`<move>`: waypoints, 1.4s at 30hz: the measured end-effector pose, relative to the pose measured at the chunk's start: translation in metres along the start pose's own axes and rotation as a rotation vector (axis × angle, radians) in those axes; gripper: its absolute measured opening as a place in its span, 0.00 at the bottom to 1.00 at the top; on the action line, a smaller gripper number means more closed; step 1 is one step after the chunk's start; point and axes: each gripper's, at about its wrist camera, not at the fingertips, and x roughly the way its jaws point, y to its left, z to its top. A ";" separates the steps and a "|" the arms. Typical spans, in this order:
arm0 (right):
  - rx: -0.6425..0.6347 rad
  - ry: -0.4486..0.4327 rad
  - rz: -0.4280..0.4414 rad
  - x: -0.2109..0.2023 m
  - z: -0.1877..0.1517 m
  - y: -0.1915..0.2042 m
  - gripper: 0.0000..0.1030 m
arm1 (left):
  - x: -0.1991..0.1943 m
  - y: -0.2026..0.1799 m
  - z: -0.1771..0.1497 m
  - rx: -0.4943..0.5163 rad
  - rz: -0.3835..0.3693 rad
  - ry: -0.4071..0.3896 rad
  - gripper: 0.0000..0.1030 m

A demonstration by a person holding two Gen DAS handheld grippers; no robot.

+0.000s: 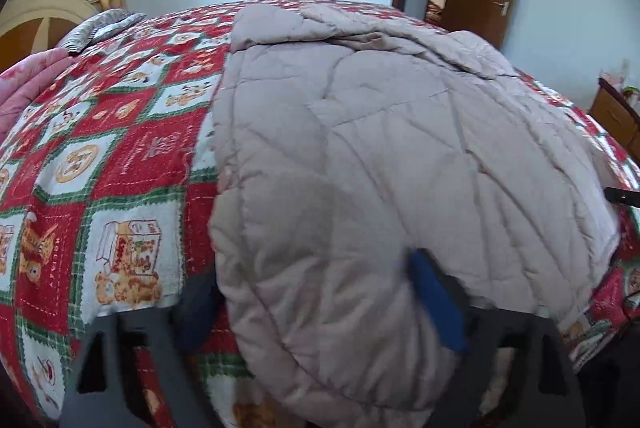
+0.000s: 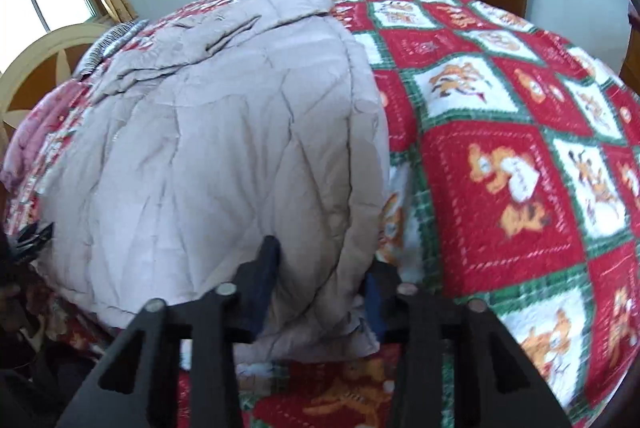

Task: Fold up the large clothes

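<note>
We clamp both the left gripper (image 1: 320, 292) and right gripper (image 2: 320, 280) on the near edge of the grey-beige quilted comforter (image 1: 380, 148), with bare red-and-green patchwork bedspread (image 2: 500, 148) on either side.

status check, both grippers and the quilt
Left gripper astride beige quilt corner, grip unclear. Right gripper shut on its other corner. Nothing in the way.
</note>
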 end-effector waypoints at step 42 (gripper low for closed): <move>-0.059 -0.346 0.171 -0.112 0.002 0.030 0.11 | -0.136 -0.012 0.048 0.112 -0.078 -0.261 0.09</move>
